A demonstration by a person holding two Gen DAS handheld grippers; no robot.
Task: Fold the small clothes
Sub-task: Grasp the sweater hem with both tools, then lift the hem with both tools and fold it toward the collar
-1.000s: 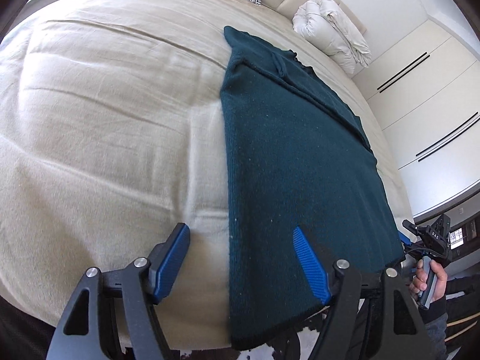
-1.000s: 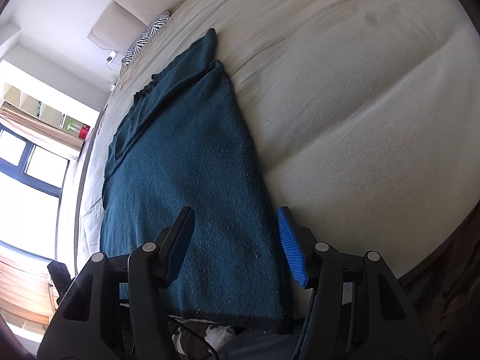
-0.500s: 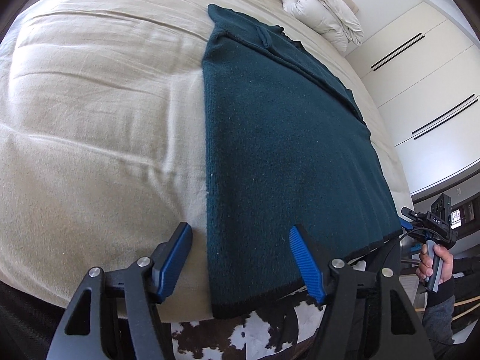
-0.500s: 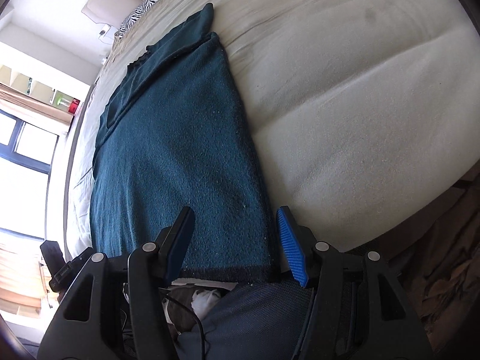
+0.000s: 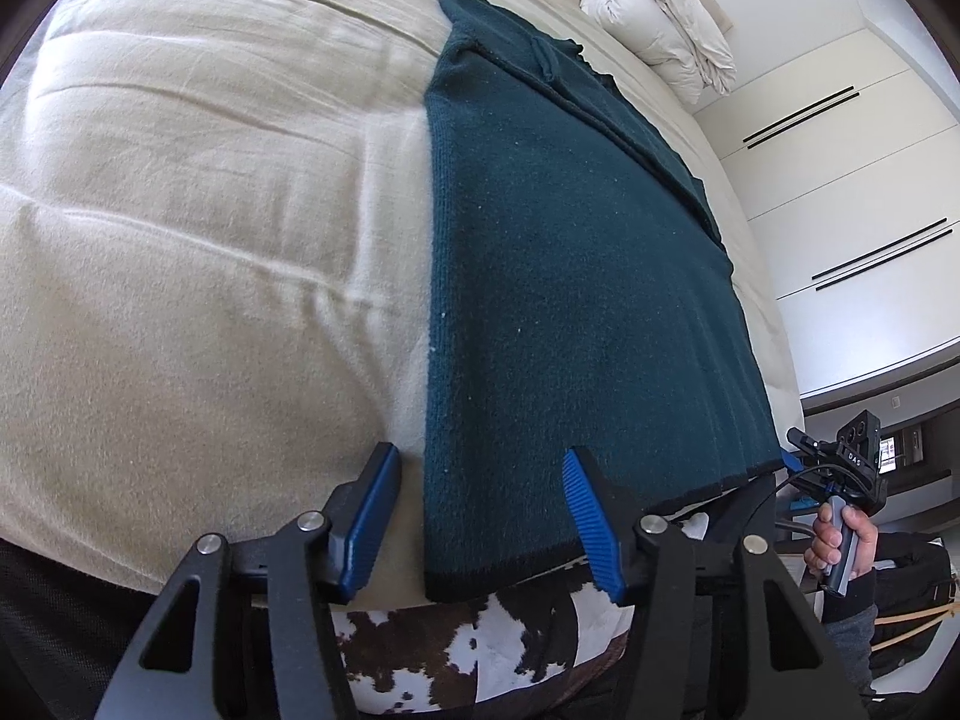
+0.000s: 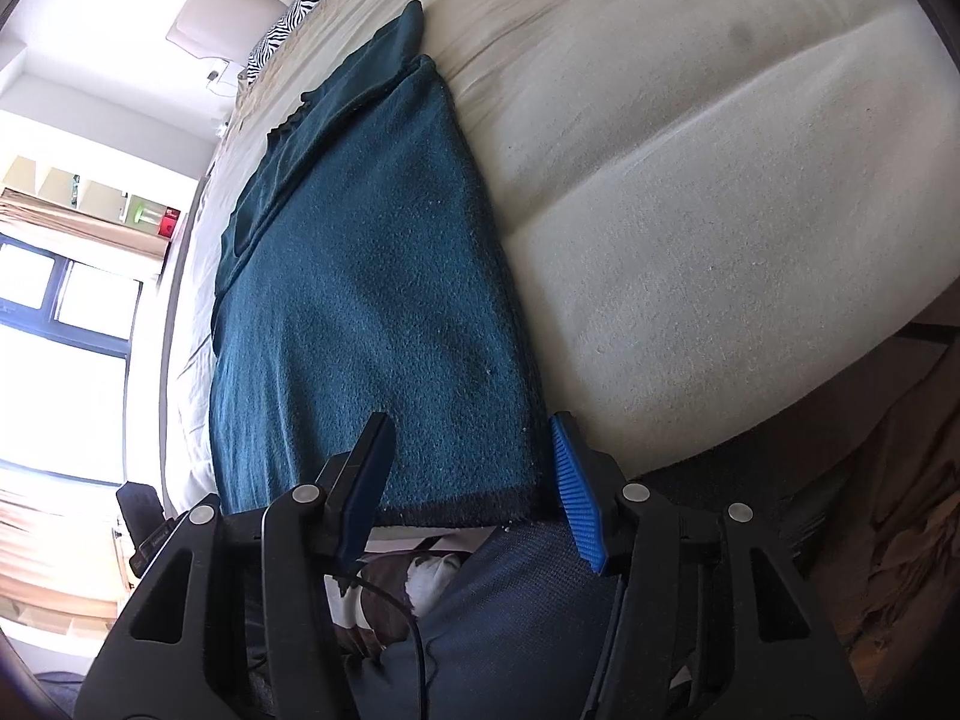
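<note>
1. Hanging over the near edge of the bed [image 5: 180, 276], the hem of the dark teal sweater [image 5: 570, 276] lies with both near corners draped off the mattress; the rest is laid flat along the bed toward the headboard, sleeves already folded in over the body.
2. Left gripper [image 5: 480, 516] is held spread, nothing between its blue pads [image 5: 591, 516]; it is lined up on the hem's left corner, with the sweater's side edge running between the fingers.
3. Right gripper [image 6: 474, 486] is likewise released and empty, straddling the hem's right corner [image 6: 528, 498].
4. Risk: only the top layer is pinched if the jaws are closed shallow. The knit is folded at the sides, so the lower layers would be left behind and the fold would open up.
5. Risk: the beige bed cover could be caught together with the knit where the left finger sits over bare cover, and dragged up with the lift.
6. Risk: uneven grips. If one corner is taken deeper than the other, the hem is carried skewed and the fold line ends crooked.
7. Risk: the tucked sleeves near the far end [image 5: 540, 54] could be pulled loose if the hem is lifted fast; the knit looks heavy and slack.
8. Risk: the overhanging hem could slide off toward the cowhide rug [image 5: 456, 648] if it is nudged before being gripped.
</note>
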